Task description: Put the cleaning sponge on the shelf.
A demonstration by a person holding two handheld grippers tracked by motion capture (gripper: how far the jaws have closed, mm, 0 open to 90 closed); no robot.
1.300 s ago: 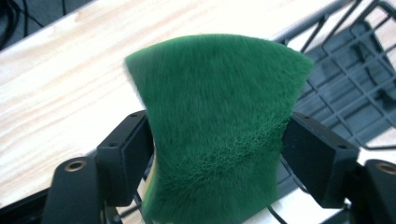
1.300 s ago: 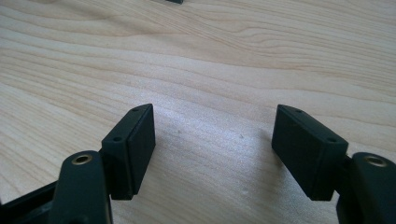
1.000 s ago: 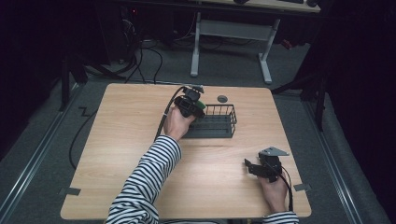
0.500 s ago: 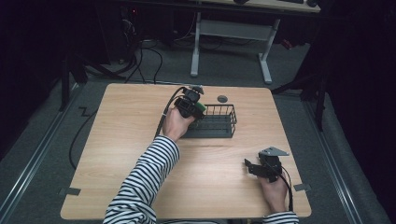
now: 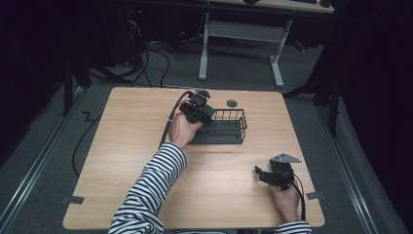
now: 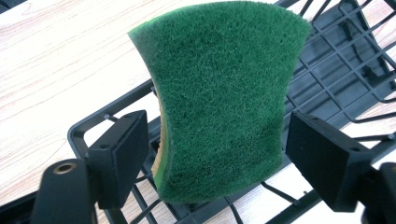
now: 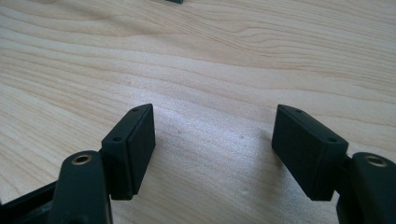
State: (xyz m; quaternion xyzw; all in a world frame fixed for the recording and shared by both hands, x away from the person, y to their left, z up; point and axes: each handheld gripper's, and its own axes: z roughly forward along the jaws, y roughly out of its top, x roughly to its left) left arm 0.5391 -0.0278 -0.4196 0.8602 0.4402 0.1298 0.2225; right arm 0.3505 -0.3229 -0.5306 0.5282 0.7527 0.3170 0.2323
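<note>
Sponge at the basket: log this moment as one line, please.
left gripper: fingers just opened, off sponge | sponge: upright over wire basket | right gripper: open, over table

Dim room, grey floor (image 5: 58,161), white-legged desk (image 5: 243,34) behind — black cables (image 5: 146,58) trailing, wooden table (image 5: 136,126).

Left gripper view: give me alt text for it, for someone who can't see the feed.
A green scouring sponge with a yellow underlayer stands on edge between the left gripper's two black jaws, which have just been opening, with gaps visible on both sides. Behind and below it is a black wire basket on a light wooden table.
</note>
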